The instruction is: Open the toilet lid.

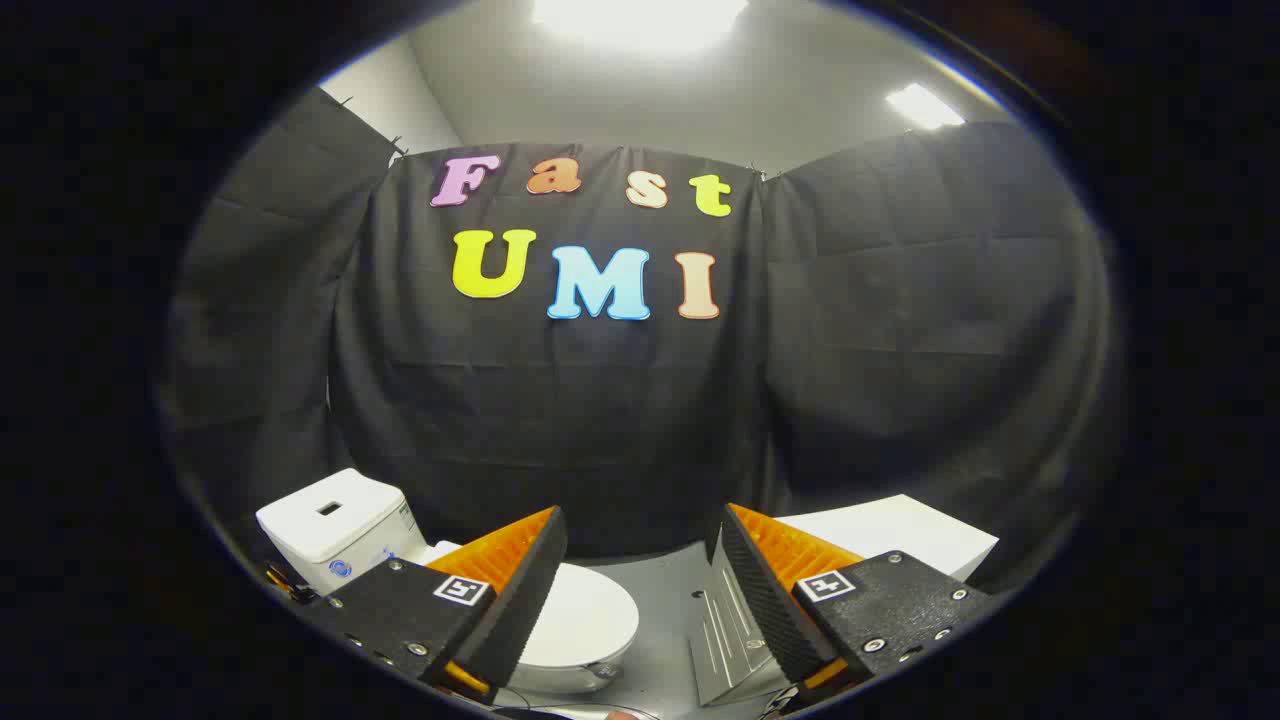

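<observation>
**Black cloth behind, toilet below**

Black cloth walls the booth, grey floor (pixel 670 600) beneath, and the gripper (pixel 645 590) hangs high with jaws wide apart, holding nothing. Below and partly behind the left finger sits the toilet (pixel 400 560), its white lid (pixel 590 620) down and closed. Beyond the right finger, a white box (pixel 900 535)

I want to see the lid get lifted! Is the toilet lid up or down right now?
Down. The smooth white oval toilet lid lies flat over the bowl, in front of the white tank. The gripper fingers are open above it, touching nothing.
</observation>
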Available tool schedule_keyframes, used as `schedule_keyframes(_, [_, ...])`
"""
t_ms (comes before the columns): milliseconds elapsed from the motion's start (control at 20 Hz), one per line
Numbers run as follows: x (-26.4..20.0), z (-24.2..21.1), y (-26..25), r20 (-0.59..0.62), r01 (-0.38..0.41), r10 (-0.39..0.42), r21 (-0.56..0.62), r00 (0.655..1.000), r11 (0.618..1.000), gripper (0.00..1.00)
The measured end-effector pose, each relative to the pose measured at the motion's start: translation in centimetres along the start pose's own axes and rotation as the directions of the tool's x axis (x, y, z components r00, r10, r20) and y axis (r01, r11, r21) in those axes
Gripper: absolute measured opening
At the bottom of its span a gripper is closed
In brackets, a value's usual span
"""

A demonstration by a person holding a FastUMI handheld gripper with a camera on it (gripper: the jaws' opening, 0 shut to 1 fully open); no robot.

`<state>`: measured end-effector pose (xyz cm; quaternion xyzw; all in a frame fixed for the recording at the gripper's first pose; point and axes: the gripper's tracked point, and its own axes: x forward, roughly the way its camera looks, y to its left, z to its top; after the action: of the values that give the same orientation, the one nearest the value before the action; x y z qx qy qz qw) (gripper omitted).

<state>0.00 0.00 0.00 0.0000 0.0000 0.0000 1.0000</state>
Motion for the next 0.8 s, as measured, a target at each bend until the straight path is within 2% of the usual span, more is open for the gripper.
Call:
schedule_keyframes(500, [0.4,-0.5,0.0,-0.01,-0.002,0.001,-0.024,1.0,1.0,0.95])
schedule_keyframes(800, [1.6,-1.7,1.3,0.001,0.001,-0.001,-0.117,1.0,0.993,0.95])
